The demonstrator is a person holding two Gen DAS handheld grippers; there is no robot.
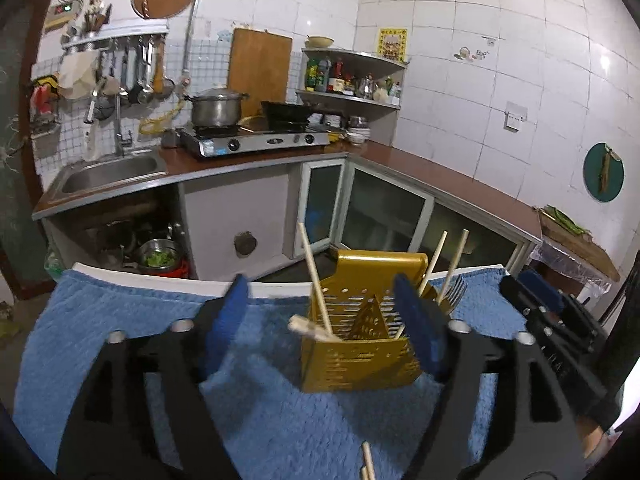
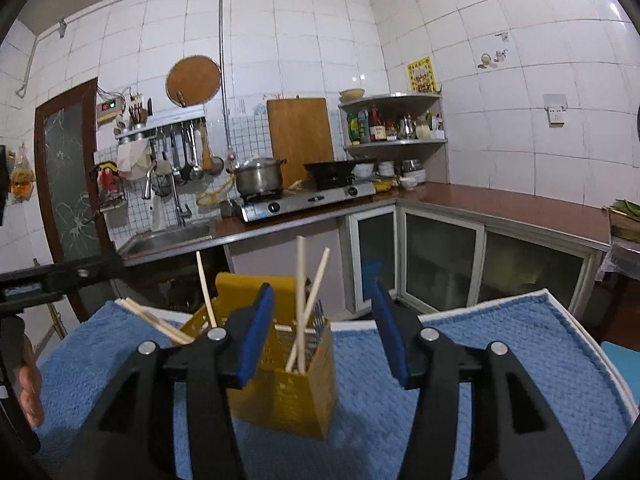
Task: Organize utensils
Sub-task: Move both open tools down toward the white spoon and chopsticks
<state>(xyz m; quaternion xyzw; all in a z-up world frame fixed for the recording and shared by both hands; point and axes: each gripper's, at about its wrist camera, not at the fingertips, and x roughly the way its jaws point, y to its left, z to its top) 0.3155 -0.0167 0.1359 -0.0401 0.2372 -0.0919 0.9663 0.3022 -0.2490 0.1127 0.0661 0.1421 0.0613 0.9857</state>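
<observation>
1. Fingers (image 1: 226,316) of left gripper (image 1: 320,320) spread wide, gripping nothing, above blue towel (image 1: 120,320) on table.
2. Gold utensil holder (image 1: 360,344) upright on towel, just ahead between the blue pads; chopsticks (image 1: 316,284) leaning inside, fork (image 1: 454,292) in its right part, more chopsticks (image 1: 368,462) near bottom edge.
3. Right gripper (image 2: 324,320) likewise parted and empty, fingers (image 2: 256,328) just before the holder.
</observation>
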